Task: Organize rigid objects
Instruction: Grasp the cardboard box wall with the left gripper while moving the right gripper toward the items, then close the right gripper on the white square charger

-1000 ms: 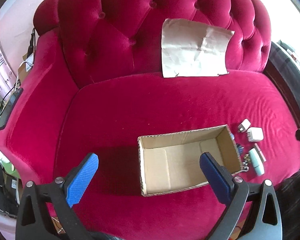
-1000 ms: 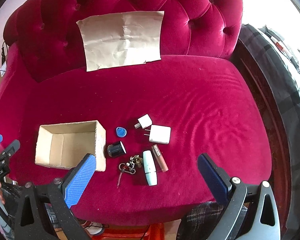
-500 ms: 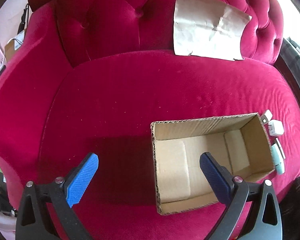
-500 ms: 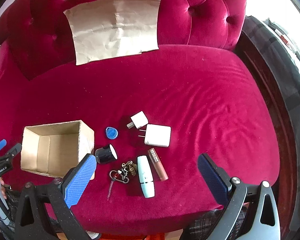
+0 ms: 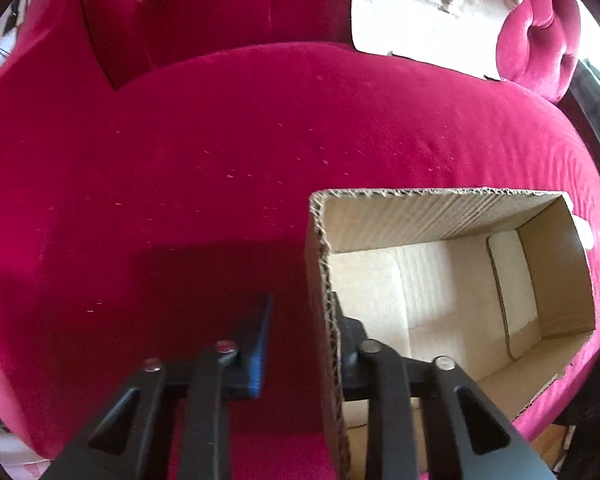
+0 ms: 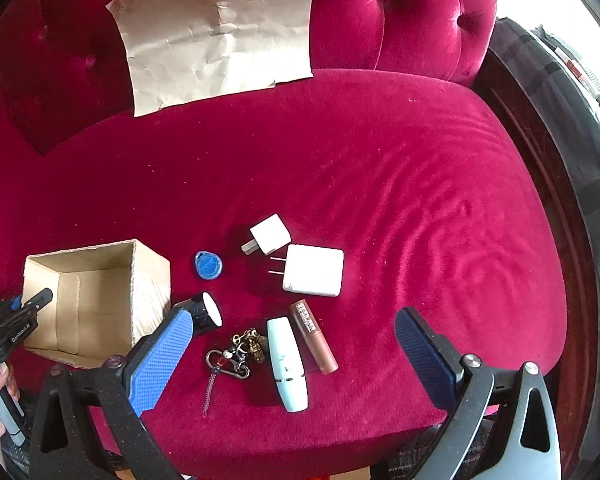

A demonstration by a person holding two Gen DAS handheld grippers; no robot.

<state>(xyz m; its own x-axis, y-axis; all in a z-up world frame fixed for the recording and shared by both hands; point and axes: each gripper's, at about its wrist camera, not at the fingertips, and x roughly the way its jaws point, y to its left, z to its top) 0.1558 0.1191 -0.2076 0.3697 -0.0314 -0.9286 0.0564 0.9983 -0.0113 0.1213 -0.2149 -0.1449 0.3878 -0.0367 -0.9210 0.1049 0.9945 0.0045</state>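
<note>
Corrugated cardboard box (image 5: pixel 440 280) sits lower right of the left wrist view, open top, nothing visible inside, on the red velvet sofa seat (image 5: pixel 220 140). Left gripper (image 5: pixel 300 332) straddles the box's near-left wall, one finger inside, one outside; its jaws have just been closing with that wall between them. Inner pad looks against the cardboard, but a strip of velvet shows between the outer blue pad (image 5: pixel 260 344) and the wall, so not clamped yet

Right gripper (image 6: pixel 292 344) has jaws wide apart, nothing between the pads, hovering lower centre of the right wrist view over the loose items: pale blue tube (image 6: pixel 287 364), brown lipstick tube (image 6: pixel 313 336), keyring (image 6: pixel 236 354), black cap (image 6: pixel 206 312) just beside the box, blue tag (image 6: pixel 208 265), small white plug (image 6: pixel 268 235), large white charger (image 6: pixel 314 270). All still on the velvet, none boxed

Step, as I read it: left hand bracing the box so it won't slide while the right starts picking

Next move likely needs the left to finish its pinch, then the right to drop onto one item; pale blue tube is nearest centre. Soft velvet may let thin items sink, so a low approach looks necessary
</note>
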